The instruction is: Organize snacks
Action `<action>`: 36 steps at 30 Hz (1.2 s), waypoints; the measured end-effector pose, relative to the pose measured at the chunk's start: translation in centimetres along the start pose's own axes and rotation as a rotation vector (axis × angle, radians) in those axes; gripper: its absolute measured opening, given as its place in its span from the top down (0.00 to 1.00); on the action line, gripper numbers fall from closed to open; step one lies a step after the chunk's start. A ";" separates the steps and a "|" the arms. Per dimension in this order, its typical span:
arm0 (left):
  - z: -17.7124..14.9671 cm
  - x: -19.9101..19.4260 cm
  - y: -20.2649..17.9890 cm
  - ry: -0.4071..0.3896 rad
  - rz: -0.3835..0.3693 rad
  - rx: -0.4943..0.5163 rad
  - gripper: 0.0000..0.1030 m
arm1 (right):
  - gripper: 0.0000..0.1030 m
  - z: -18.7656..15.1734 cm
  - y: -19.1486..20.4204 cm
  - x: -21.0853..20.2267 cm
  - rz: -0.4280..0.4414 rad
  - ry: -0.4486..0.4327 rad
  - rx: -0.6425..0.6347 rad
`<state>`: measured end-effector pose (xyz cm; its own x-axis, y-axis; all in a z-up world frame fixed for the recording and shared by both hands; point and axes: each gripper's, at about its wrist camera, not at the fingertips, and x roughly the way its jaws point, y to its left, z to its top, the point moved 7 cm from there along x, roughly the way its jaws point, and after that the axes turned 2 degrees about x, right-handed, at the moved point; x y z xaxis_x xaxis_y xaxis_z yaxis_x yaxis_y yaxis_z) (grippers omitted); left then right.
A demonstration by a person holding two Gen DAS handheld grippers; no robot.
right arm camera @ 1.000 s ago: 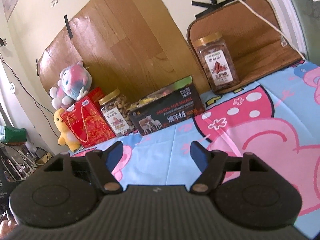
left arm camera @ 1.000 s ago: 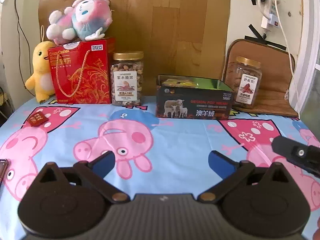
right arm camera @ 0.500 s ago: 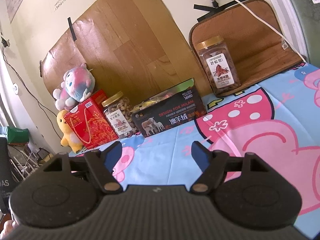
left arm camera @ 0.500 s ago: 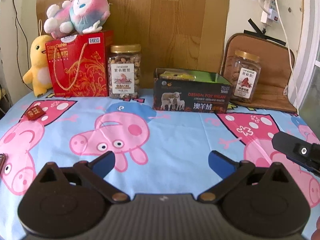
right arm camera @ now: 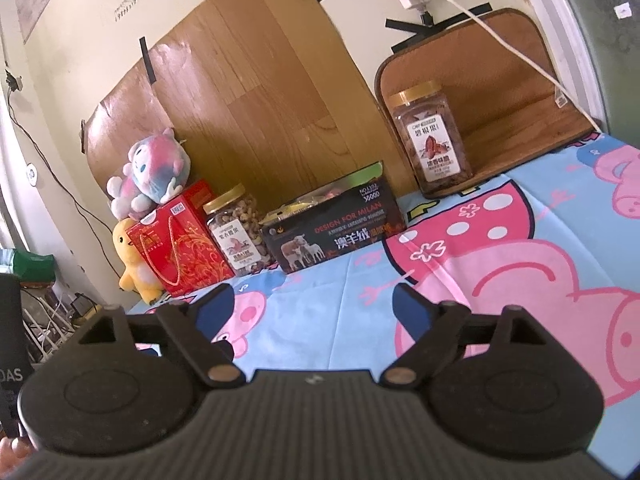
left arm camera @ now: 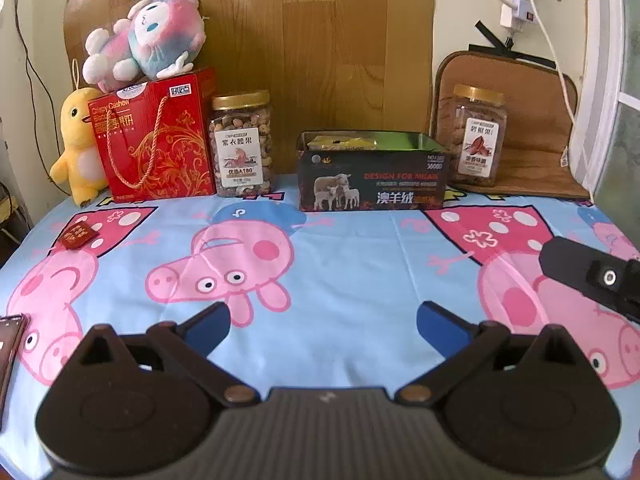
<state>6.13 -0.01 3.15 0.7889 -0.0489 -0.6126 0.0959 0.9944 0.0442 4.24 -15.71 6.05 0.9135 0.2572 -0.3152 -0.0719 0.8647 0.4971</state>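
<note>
Left wrist view only: a small red packet (left arm camera: 77, 236) lying alone on the cartoon-pig tablecloth (left arm camera: 352, 264) at far left, a phone's edge (left arm camera: 10, 344) at the lower left, and the right gripper's black finger (left arm camera: 588, 276) poking in from the right. Right wrist view only: floor clutter and cables off the table's left edge (right arm camera: 52, 312).

Back row, left to right: yellow duck plush (left arm camera: 78, 144), red gift box (left arm camera: 154, 140) reading "Crispy Cashew" with a pink-blue plush (left arm camera: 146, 46) on top, gold-lidded nut jar (left arm camera: 242, 144) marked "A180", open black box (left arm camera: 370, 172) printed "DESIGN FOR MILAN" holding yellow packets, second jar (left arm camera: 474, 136) on a brown mat (left arm camera: 532, 128).

Left gripper (left arm camera: 322, 326) jaws wide apart, nothing between. Right gripper (right arm camera: 310, 308) jaws opening, also empty.

Cloth between grippers and back row lies bare
</note>
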 end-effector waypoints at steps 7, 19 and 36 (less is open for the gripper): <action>-0.2 -1.6 -0.2 -0.024 0.037 0.003 0.00 | 0.14 0.0 0.2 -1.4 0.003 -0.024 -0.005; -1.8 -3.6 -1.5 -0.007 0.016 0.013 0.00 | 0.13 -1.2 0.3 -4.0 -0.003 -0.030 -0.025; -4.3 -5.0 -2.3 0.028 0.002 0.018 0.00 | 0.12 -2.9 0.5 -6.3 -0.029 -0.038 -0.049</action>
<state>-0.62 -1.61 2.69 0.7716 -0.0436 -0.6346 0.1050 0.9927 0.0594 -2.71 -15.64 5.91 0.9301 0.2159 -0.2972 -0.0639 0.8919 0.4478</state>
